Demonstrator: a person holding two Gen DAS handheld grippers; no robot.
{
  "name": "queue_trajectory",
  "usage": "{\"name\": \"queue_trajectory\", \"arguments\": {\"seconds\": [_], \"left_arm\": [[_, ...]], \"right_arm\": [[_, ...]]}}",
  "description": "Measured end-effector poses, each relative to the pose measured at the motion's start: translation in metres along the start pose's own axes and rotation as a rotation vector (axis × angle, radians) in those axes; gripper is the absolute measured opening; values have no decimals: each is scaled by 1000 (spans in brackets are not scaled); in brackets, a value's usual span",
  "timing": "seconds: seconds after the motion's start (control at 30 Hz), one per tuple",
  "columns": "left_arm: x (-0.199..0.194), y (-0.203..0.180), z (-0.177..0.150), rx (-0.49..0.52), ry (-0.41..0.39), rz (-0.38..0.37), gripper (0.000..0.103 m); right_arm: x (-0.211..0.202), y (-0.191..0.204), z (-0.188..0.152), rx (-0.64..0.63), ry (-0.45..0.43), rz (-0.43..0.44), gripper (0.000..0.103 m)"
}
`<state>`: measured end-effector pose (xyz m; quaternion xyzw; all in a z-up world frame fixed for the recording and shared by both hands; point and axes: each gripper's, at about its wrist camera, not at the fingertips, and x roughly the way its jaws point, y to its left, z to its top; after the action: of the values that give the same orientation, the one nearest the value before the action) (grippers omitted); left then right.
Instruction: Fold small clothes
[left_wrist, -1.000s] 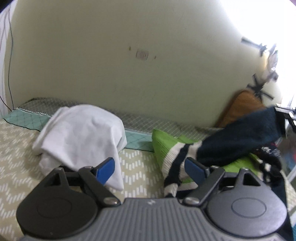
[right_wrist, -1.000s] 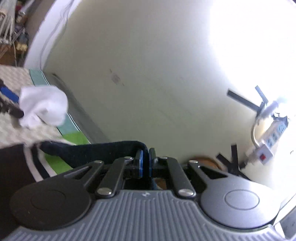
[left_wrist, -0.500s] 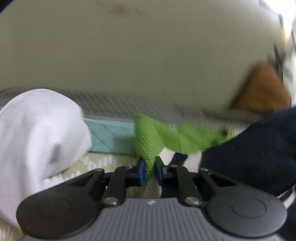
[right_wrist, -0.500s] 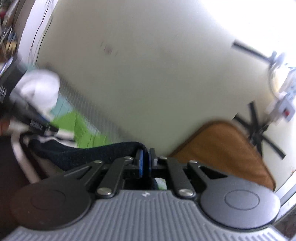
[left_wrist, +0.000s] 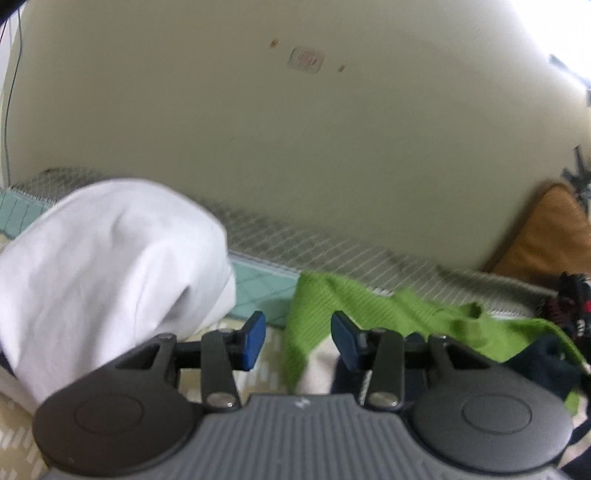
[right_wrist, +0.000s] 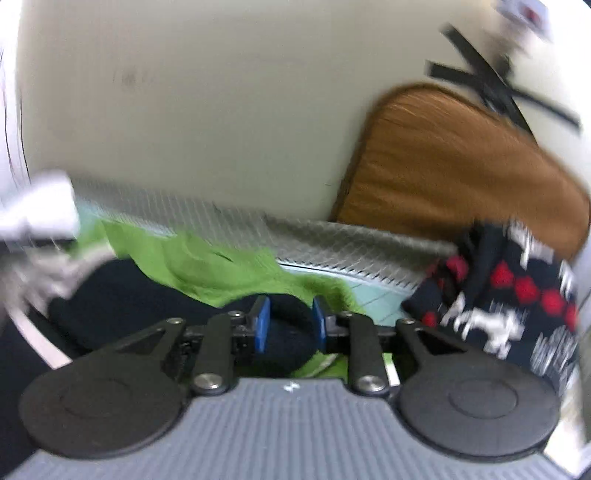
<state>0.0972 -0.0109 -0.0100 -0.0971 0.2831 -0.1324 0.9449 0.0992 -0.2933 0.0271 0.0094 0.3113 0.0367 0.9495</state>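
Pale wall (left_wrist: 258, 147) closes the far side of the scene, and a patterned bedspread (left_wrist: 266, 295) forms the work surface beneath it. At far left, a white garment (left_wrist: 110, 266) lies in a rounded heap, untouched. Next to the right, the left gripper (left_wrist: 293, 339) now stands with its blue pads well apart and nothing clamped; half a second ago those pads were pinched on the corner of the green knit garment (left_wrist: 369, 306), so that corner has been released and now hangs loosely between the open pads. The garment, green with a navy section, lies spread across the bedspread toward the right. The right gripper (right_wrist: 290, 325), which was clamped on the navy hem (right_wrist: 284, 336) in both earlier views, has also parted its pads to a moderate gap; a roll of that navy fabric sits between them, apparently no longer squeezed. At near right lies a navy patterned garment (right_wrist: 517, 299) with red and white motifs, and behind it a brown cushion (right_wrist: 461, 166) leans on the wall. Both releases suggest one fold is laid down; the next grasp must be re-established before further folding.
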Motion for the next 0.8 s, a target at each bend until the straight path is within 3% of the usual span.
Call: {"name": "queue_trajectory", "arguments": {"seconds": [0.1, 0.27, 0.5, 0.57, 0.67, 0.7, 0.73, 0.77, 0.8], "left_arm": [[-1, -1, 2, 9, -11, 23, 40], [5, 10, 10, -50, 79, 11, 40], [5, -9, 11, 127, 218, -11, 48], [5, -11, 10, 149, 246, -45, 51], [6, -15, 9, 182, 254, -42, 55], [8, -15, 8, 184, 260, -39, 55], [10, -14, 8, 181, 268, -41, 55], [13, -13, 8, 173, 275, -43, 55], [15, -13, 7, 168, 278, -45, 55]], "right_arm": [[8, 26, 7, 2, 26, 87, 29], [54, 92, 29, -80, 66, 263, 30], [147, 141, 60, -99, 162, 374, 30], [167, 150, 61, -114, 185, 392, 30], [191, 158, 50, -126, 289, 449, 31], [192, 157, 47, -124, 274, 456, 31], [190, 158, 47, -130, 261, 465, 27], [188, 159, 48, -137, 255, 470, 14], [186, 160, 50, -131, 245, 490, 9]]}}
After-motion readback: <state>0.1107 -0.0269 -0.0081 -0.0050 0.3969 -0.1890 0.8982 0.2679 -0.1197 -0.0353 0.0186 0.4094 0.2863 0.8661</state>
